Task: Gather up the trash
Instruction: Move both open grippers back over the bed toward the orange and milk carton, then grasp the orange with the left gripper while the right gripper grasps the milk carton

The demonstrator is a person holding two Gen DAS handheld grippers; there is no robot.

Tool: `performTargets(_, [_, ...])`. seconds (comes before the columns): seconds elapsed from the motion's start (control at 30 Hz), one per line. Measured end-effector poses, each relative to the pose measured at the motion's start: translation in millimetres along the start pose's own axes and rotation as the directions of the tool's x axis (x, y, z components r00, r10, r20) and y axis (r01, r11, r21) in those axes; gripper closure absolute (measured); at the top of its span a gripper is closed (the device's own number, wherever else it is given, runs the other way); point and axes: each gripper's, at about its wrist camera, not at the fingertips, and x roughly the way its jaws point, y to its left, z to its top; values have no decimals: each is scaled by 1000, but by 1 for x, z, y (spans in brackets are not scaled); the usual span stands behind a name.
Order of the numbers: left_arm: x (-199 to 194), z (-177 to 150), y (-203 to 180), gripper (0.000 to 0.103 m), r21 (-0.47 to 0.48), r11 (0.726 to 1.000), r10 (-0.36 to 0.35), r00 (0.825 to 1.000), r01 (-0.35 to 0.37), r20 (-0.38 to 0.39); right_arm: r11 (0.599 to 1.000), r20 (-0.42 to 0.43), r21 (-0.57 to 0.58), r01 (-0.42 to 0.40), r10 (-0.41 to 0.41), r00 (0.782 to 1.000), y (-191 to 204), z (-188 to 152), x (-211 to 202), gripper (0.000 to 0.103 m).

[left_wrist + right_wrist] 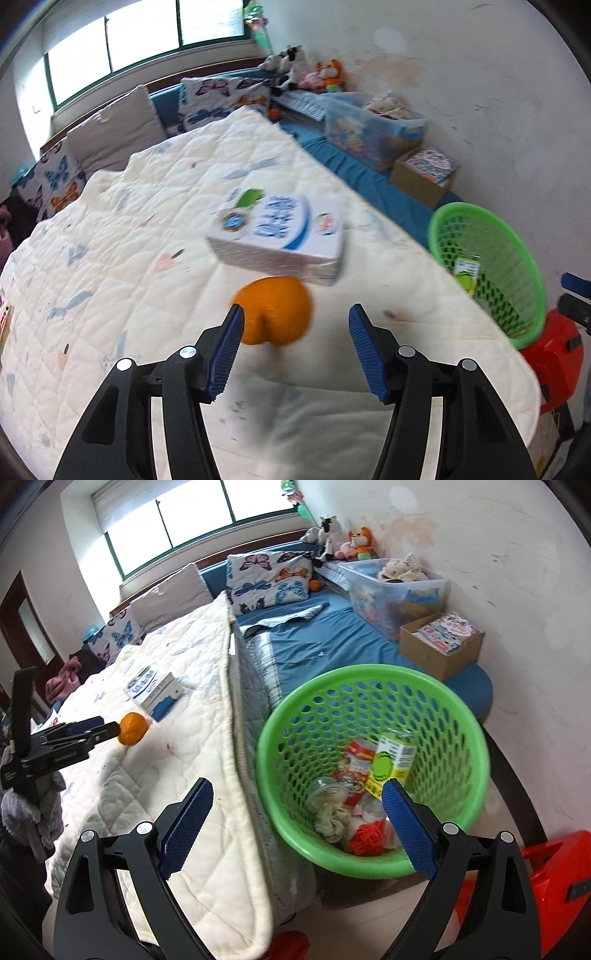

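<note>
Bright window, stained white wall, quilted bed.

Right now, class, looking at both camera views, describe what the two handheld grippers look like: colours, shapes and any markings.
The left gripper and the right gripper look alike: black plastic arms with triangular cut-outs, silver round rivets at the joints, and jaws faced with blue ribbed pads. Seen from the side in the right view, the left gripper carries small pale lettering, too blurred to read. No cables show.

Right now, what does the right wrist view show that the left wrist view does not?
Only the right wrist view shows the open right gripper, the left gripper from the side and the trash at the basket's bottom. Only the left wrist view shows the left gripper's open, empty jaws. Both share the orange, the carton and the green basket.
</note>
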Motion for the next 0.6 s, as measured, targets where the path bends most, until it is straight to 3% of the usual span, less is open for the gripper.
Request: performTargets(0.6, [35, 1, 14, 46, -6, 1000, -26, 998, 26, -49, 997, -39, -61, -39, 37, 999, 35, 14, 31, 11])
